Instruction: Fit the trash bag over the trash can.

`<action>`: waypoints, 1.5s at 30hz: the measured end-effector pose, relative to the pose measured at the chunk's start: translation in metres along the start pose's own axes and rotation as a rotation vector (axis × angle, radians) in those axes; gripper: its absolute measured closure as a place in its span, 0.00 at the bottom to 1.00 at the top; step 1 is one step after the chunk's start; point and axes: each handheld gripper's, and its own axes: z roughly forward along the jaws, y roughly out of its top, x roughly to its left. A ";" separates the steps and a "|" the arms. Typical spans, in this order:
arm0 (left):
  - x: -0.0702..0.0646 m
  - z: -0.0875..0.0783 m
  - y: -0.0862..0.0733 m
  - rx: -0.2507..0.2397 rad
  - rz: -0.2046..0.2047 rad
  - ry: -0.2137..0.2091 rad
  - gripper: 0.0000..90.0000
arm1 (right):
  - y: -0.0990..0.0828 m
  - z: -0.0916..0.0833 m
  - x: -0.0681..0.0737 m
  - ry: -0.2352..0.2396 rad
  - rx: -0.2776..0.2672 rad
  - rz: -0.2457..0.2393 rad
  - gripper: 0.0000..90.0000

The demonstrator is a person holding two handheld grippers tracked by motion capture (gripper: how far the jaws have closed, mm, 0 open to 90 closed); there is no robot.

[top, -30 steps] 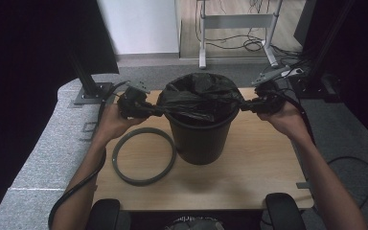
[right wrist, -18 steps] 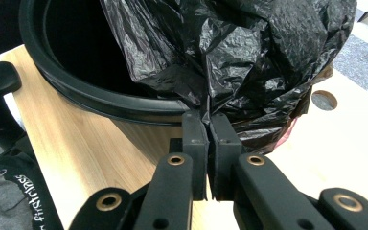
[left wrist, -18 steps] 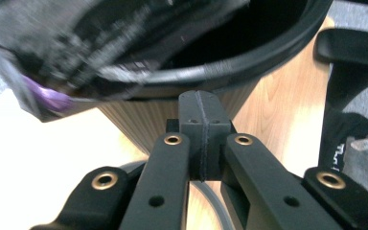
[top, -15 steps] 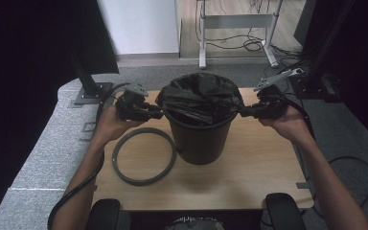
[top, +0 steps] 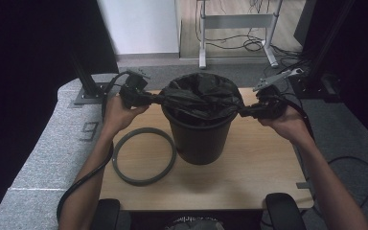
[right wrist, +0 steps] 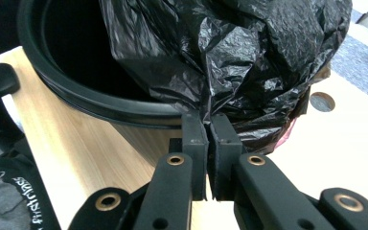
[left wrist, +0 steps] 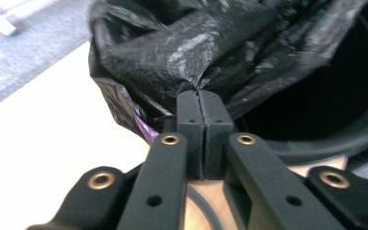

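Both sets of fingers (left wrist: 201,124) pinch the black bag (top: 201,98), one at each side of the bin (top: 199,139) on the table (top: 249,177). Left ones just closed again. Best pull evenly outward, gently, so the bag doesn't rip.

My tabletop (top: 249,187) is pale wood, resting on grey carpet (top: 38,158) that spreads out at nine o'clock and three o'clock. At twelve o'clock a white panel (top: 136,26) stands against the far side, and beside it, toward one o'clock, a grey metal frame (top: 237,21) stands on a lighter wooden floor (top: 191,28) with loose cables (top: 251,45) tangled under it. Black curtains (top: 24,48) close the room in at ten o'clock and two o'clock, keeping the edges dark. A black stand base (top: 88,93) sits on the carpet at ten o'clock.
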 end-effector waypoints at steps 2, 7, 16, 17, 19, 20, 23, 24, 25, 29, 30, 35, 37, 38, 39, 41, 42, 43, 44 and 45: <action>-0.004 -0.001 -0.002 0.019 0.016 -0.004 1.00 | 0.000 0.000 0.001 0.002 -0.003 -0.001 0.96; -0.006 -0.004 -0.018 0.015 0.034 -0.068 1.00 | -0.002 0.001 0.006 0.008 0.001 -0.013 0.96; -0.007 0.002 -0.037 0.013 0.042 -0.125 1.00 | -0.008 0.004 0.009 0.017 0.010 -0.016 0.96; -0.008 0.002 -0.038 0.012 0.047 -0.128 1.00 | -0.008 0.004 0.010 0.017 0.011 -0.018 0.96; -0.010 0.002 -0.039 0.011 0.057 -0.135 1.00 | -0.008 0.004 0.013 0.012 0.017 -0.028 0.96; -0.011 0.002 -0.039 0.009 0.065 -0.138 1.00 | -0.008 0.004 0.014 0.010 0.017 -0.035 0.96; -0.014 0.002 -0.040 0.009 0.089 -0.127 1.00 | -0.009 0.002 0.017 0.008 0.015 -0.048 0.95; -0.017 0.001 -0.040 0.011 0.105 -0.126 1.00 | -0.009 0.003 0.018 0.002 0.019 -0.054 0.95; -0.018 0.001 -0.041 0.014 0.113 -0.130 1.00 | -0.009 0.004 0.020 -0.007 0.033 -0.063 0.94; -0.025 0.001 -0.041 0.020 0.148 -0.148 1.00 | -0.011 0.004 0.019 -0.022 0.026 -0.061 0.94; -0.027 0.001 -0.042 0.019 0.151 -0.150 1.00 | -0.012 0.004 0.018 -0.023 0.026 -0.061 0.94; -0.033 0.002 -0.044 0.041 0.176 -0.137 1.00 | -0.013 0.003 0.016 -0.014 0.024 -0.051 0.92; -0.038 0.011 -0.047 0.082 0.205 -0.132 1.00 | -0.013 0.002 0.017 -0.004 0.022 -0.053 0.94; -0.040 0.014 -0.048 0.084 0.209 -0.133 1.00 | -0.014 0.001 0.018 0.011 0.015 -0.050 0.94; -0.042 0.017 -0.048 0.085 0.215 -0.135 1.00 | -0.014 0.000 0.019 0.017 0.014 -0.051 0.95; -0.045 0.023 -0.047 0.082 0.227 -0.135 1.00 | -0.015 0.000 0.019 0.017 0.019 -0.054 0.95; -0.046 0.024 -0.046 0.081 0.229 -0.137 1.00 | -0.016 0.001 0.020 0.017 0.020 -0.052 0.96; -0.046 0.025 -0.046 0.079 0.225 -0.147 1.00 | -0.016 0.001 0.019 0.020 0.018 -0.048 0.96; -0.047 0.025 -0.045 0.080 0.226 -0.159 1.00 | -0.017 0.001 0.019 0.019 0.017 -0.047 0.96; -0.047 0.024 -0.045 0.076 0.231 -0.176 1.00 | -0.018 0.001 0.019 0.008 0.024 -0.044 0.97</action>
